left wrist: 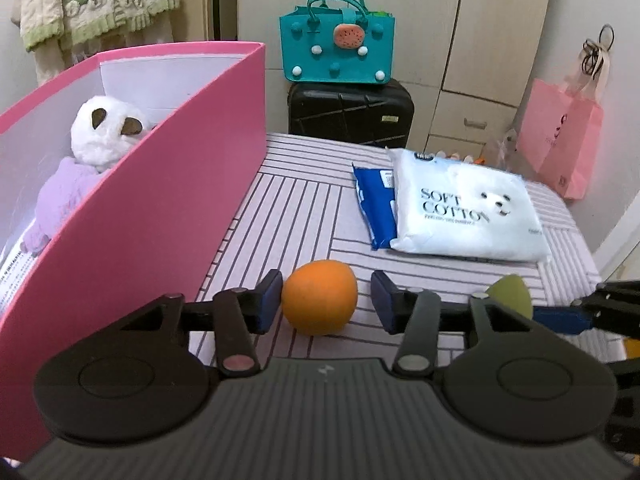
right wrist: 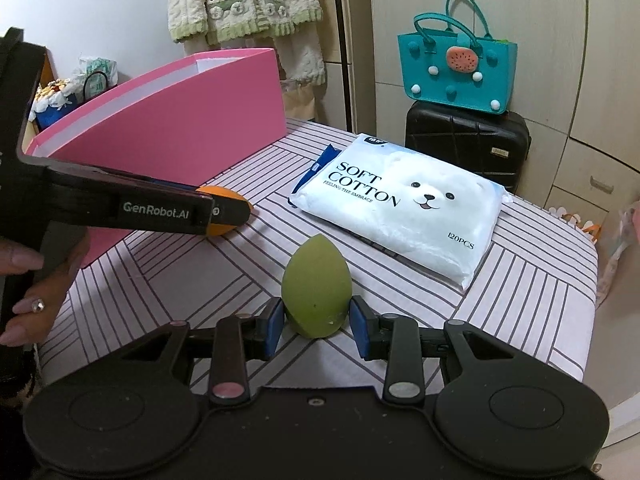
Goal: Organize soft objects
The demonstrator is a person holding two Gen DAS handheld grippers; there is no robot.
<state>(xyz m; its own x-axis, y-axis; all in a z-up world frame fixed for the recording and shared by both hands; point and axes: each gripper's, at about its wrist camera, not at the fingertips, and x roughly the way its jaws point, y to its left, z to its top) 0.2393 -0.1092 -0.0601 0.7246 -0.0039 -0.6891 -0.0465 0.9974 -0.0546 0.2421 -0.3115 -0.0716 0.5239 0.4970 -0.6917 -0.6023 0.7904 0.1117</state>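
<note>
An orange egg-shaped sponge (left wrist: pixel 319 297) lies on the striped table between the open fingers of my left gripper (left wrist: pixel 326 300); the left pad nearly touches it, the right pad stands apart. It also shows in the right wrist view (right wrist: pixel 224 212), partly behind the left gripper. A green egg-shaped sponge (right wrist: pixel 314 289) stands upright between the fingers of my right gripper (right wrist: pixel 316 326), with small gaps on both sides. A pink box (left wrist: pixel 152 208) on the left holds a white plush toy (left wrist: pixel 102 132) in a lilac top. A white "Soft Cotton" pack (left wrist: pixel 466 210) lies further back.
A blue packet (left wrist: pixel 372 208) lies under the cotton pack's left edge. Beyond the table stand a black suitcase (left wrist: pixel 350 114) with a teal bag (left wrist: pixel 336 48) on top, and a pink paper bag (left wrist: pixel 560 144) hangs at right. The table's right edge (right wrist: pixel 592 280) is close.
</note>
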